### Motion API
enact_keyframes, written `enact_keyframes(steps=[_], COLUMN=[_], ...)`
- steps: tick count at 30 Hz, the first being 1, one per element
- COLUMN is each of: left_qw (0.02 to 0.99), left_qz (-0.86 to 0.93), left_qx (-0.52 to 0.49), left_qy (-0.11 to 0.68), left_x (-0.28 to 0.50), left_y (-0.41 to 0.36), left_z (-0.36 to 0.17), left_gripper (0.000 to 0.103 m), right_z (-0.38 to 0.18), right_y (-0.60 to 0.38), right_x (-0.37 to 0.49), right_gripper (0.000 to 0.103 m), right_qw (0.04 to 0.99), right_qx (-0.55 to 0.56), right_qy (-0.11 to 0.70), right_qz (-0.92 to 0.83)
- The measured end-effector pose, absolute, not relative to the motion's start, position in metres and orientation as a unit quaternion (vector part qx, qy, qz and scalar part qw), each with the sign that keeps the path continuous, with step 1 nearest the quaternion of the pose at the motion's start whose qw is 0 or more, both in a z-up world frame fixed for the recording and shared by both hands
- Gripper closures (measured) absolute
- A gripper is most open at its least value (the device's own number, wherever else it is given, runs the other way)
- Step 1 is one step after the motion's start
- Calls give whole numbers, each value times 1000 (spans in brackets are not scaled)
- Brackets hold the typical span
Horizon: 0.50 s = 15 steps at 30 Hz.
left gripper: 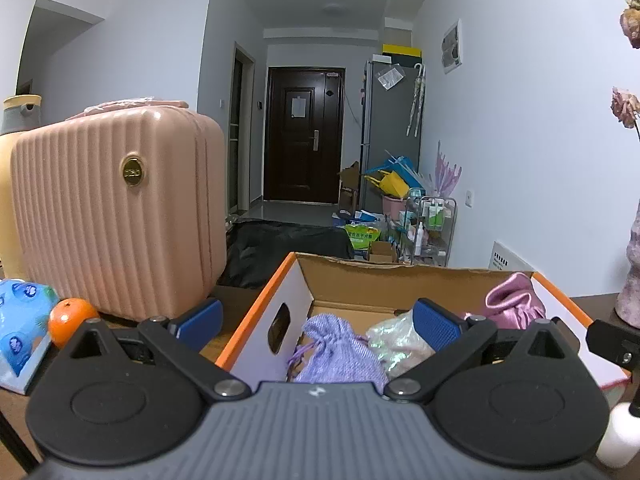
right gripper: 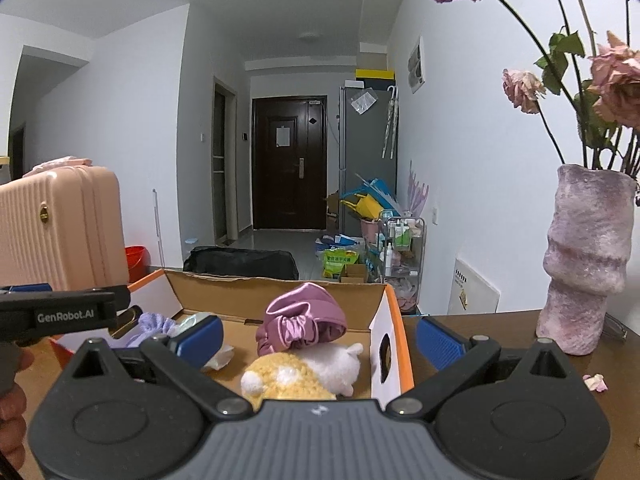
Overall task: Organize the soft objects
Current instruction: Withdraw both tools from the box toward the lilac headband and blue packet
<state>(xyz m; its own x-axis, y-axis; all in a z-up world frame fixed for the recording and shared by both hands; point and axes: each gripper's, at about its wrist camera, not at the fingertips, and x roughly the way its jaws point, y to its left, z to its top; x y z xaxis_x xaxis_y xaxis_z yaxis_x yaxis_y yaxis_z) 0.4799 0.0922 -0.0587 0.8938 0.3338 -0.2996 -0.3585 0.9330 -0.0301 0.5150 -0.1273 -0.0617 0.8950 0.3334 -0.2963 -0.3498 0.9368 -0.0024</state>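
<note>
From the left wrist camera, the left gripper [left gripper: 316, 320] hangs low over the near-left corner of the cardboard box [left gripper: 360, 284], its blue pads spread wide and nothing between them; one pad sits outside the box's left wall with the cut-out handle, the other above the contents. Inside lie a lilac knitted drawstring pouch [left gripper: 340, 350], an iridescent sequinned pouch [left gripper: 394, 340] just beside it, and a pink satin pouch [left gripper: 516, 300] at the far right corner. On the table to the left, near the pink suitcase [left gripper: 120, 208], sit an orange [left gripper: 72, 320] and a blue tissue pack [left gripper: 22, 328]. My reading is that the sorting is nearly finished, with soft things already in the box and this gripper free; the next move would call for finding any soft item left outside, or nudging the contents tidy. From the right wrist camera, the right gripper [right gripper: 320, 340] is likewise wide open and empty, level and pointed forward, straddling the box's right wall: one pad inside, one over the brown table [right gripper: 500, 328]. Below it lie a yellow-and-white plush toy [right gripper: 304, 372] touching the satin pouch. The purple vase [right gripper: 588, 260] of dried roses stands well apart on the right, so a sweep that way needs care.
</note>
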Motion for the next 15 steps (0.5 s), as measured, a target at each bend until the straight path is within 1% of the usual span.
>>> enact_keyframes(steps=[15], left_qw=[971], left_qz=[176], left_qx=[-44], left_qy=[154], left_x=[426], left_y=[98], left_z=[-60], left_gripper=[0], right_z=[-65], right_y=[-142], right_x=[458], right_gripper=[0], right_qw=[973], right_qx=[-21], right_qy=[144], right_qz=[178])
